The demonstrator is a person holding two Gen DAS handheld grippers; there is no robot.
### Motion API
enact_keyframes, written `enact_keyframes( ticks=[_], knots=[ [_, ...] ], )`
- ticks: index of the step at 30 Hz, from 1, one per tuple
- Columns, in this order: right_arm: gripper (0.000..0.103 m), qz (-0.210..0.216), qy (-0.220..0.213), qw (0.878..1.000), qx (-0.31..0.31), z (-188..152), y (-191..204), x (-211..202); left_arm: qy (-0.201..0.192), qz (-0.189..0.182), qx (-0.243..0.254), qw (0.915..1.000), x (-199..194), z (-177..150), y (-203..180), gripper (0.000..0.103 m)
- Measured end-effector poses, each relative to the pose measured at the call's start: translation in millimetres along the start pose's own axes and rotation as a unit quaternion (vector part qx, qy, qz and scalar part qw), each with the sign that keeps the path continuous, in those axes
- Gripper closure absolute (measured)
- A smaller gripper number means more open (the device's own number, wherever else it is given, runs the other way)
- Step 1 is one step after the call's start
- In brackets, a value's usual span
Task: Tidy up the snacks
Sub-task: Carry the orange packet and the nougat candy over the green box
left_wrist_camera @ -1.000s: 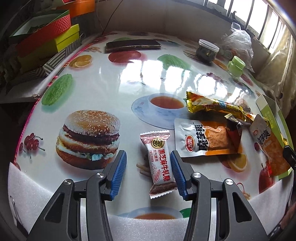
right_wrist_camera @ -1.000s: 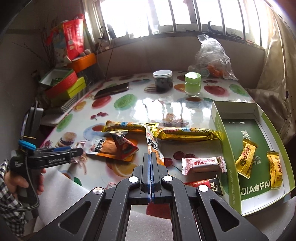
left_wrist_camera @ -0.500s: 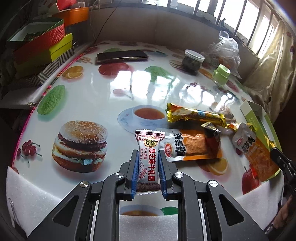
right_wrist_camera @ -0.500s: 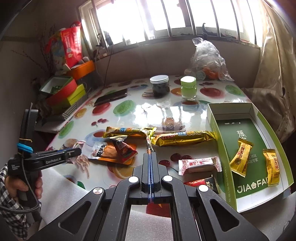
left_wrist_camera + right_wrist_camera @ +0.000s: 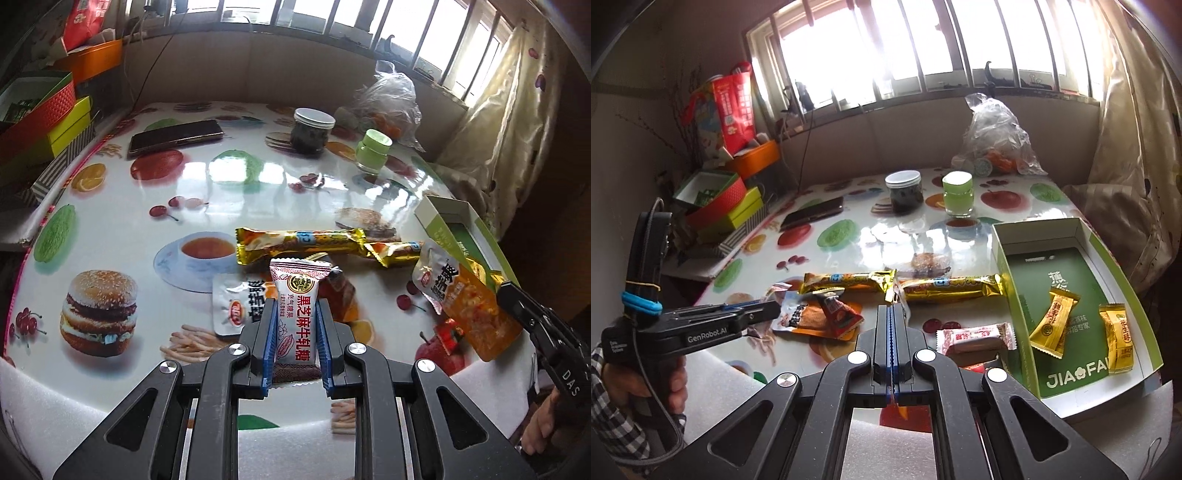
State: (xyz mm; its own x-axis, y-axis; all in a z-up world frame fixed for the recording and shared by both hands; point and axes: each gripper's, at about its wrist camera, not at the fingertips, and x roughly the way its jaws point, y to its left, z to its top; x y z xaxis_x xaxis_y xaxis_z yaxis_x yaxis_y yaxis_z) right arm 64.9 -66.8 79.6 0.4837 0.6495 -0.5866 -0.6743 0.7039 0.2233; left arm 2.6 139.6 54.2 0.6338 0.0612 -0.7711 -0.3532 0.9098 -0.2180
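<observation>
The left claw pinches a white-and-red candy packet by its lower half, lifted above the surface; the right claw is fully closed and empty. The slick wrapper could slip or twist out on the way to the green box at far right, since its top flops free.

A: Bright daylight pouring through the barred window, glare bouncing off the glossy desk.
B: Cream curtain hanging at the right, plain beige wall under the sill, dimmer corner on the left.
</observation>
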Motion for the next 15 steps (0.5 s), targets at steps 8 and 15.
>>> enact_keyframes(
  ticks=[8,15],
  knots=[
    [0.102,-0.011,-0.016,1.000,0.010,5.0,-9.9,-13.0,-0.004,-0.033,0.036,0.9988,1.3,9.8,-36.5,0.082],
    [0.102,-0.030,-0.032,0.999,0.023,8.3,-25.5,-25.6,-0.005,-0.051,0.060,0.9969,3.4,17.4,-65.3,0.082]
  ],
)
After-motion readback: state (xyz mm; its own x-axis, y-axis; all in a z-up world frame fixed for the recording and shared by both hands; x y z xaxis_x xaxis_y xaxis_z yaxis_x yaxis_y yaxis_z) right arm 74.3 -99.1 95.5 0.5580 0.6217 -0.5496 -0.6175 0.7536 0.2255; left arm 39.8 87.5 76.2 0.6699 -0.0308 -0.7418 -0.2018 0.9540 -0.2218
